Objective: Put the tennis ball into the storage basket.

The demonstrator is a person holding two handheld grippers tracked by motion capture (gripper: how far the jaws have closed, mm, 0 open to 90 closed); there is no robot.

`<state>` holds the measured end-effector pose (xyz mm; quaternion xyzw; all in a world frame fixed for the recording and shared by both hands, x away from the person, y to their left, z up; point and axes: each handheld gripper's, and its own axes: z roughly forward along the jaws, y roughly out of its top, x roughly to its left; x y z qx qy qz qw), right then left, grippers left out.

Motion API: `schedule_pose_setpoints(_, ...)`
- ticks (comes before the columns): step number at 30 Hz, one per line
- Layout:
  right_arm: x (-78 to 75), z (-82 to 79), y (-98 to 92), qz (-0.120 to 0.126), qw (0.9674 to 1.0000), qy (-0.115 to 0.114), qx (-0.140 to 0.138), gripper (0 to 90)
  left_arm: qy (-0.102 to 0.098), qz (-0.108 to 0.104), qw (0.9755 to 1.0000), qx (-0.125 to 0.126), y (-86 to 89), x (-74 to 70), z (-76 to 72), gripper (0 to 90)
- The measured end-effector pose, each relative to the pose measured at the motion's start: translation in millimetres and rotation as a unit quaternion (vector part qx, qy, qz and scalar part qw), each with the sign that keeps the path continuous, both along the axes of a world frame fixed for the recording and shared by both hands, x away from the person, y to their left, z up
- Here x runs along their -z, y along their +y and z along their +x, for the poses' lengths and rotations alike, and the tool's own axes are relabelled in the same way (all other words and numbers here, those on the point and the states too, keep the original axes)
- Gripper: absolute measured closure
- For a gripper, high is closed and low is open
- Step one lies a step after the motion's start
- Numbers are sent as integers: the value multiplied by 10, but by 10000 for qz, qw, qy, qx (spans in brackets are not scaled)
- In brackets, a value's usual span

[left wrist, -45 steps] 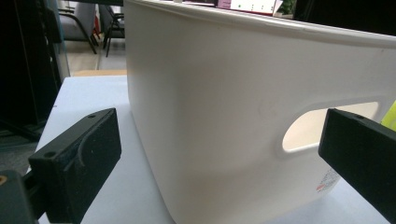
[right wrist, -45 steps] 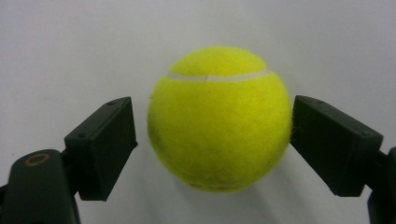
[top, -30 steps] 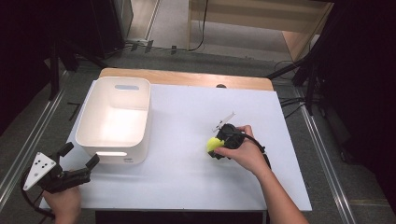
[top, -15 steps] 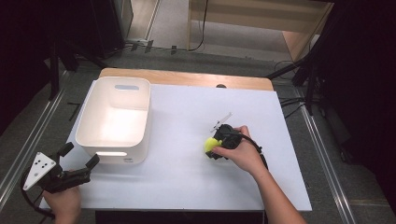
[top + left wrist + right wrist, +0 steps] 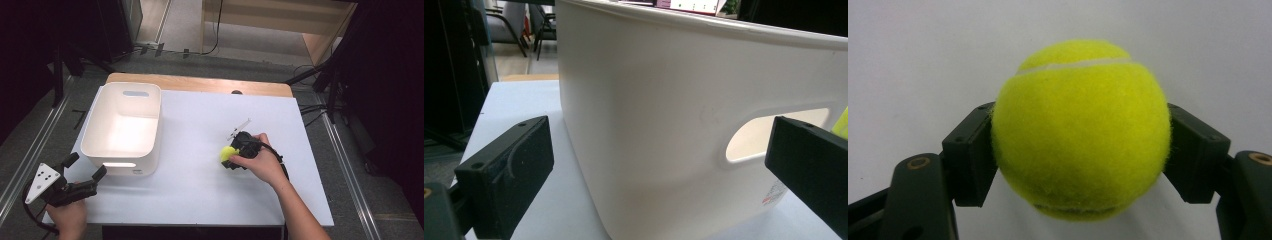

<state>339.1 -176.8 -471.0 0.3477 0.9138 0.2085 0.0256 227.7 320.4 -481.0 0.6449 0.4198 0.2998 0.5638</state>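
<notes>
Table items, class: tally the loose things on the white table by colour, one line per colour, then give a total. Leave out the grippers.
White: 1, the bin
Yellow: 1, the tennis ball, clamped in the right gripper
Total: 2

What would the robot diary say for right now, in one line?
right tool: shut on tennis ball | left tool: open, beside white bin | ball: on table
</notes>
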Motion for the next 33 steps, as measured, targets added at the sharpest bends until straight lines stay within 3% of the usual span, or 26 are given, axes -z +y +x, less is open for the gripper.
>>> schedule_pose_setpoints(33,-400,123,330,87,9989,-39,-455,237,-1,-2,10000,10,3,-2,2,0)
